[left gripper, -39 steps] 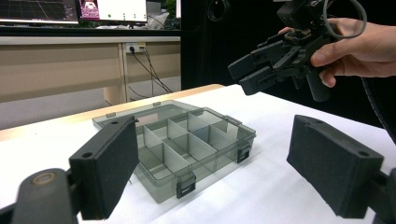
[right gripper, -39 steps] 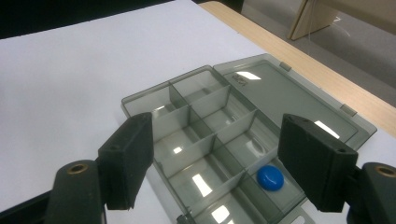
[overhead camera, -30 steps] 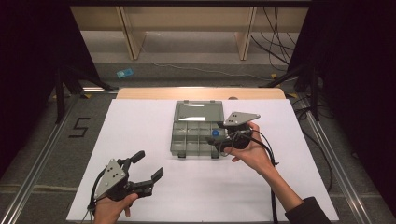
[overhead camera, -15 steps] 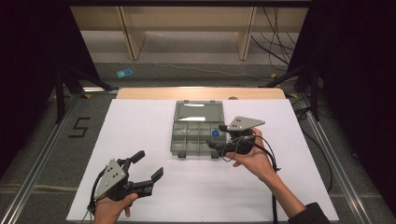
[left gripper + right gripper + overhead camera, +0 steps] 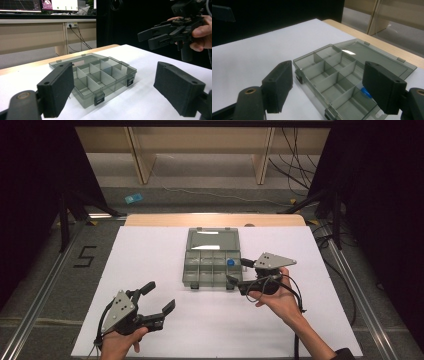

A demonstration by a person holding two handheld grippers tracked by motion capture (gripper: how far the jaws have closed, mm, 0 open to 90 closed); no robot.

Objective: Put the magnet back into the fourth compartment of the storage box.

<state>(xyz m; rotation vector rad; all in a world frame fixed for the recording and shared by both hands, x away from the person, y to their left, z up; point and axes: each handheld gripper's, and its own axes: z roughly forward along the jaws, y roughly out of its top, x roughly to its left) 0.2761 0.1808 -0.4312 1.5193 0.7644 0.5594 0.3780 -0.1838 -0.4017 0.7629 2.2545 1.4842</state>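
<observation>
- White-covered table with a bare wooden far edge, under everything else.
- Smoky grey translucent plastic organiser box, resting mid-table toward the far side; lid laid flat open toward the far edge, black latches on the near wall; inside split into small compartments.
- Left gripper, black with a grey three-cornered plate on top, held in the person's left hand at the near left of the table; jaws spread wide, nothing between them; well apart from the box.
- Right gripper, same build, held in the right hand just beside the box's right end; jaws parted, empty, raised over the right-hand compartments.
- Small blue object, lying in the far right compartment; shape too small to tell.
</observation>
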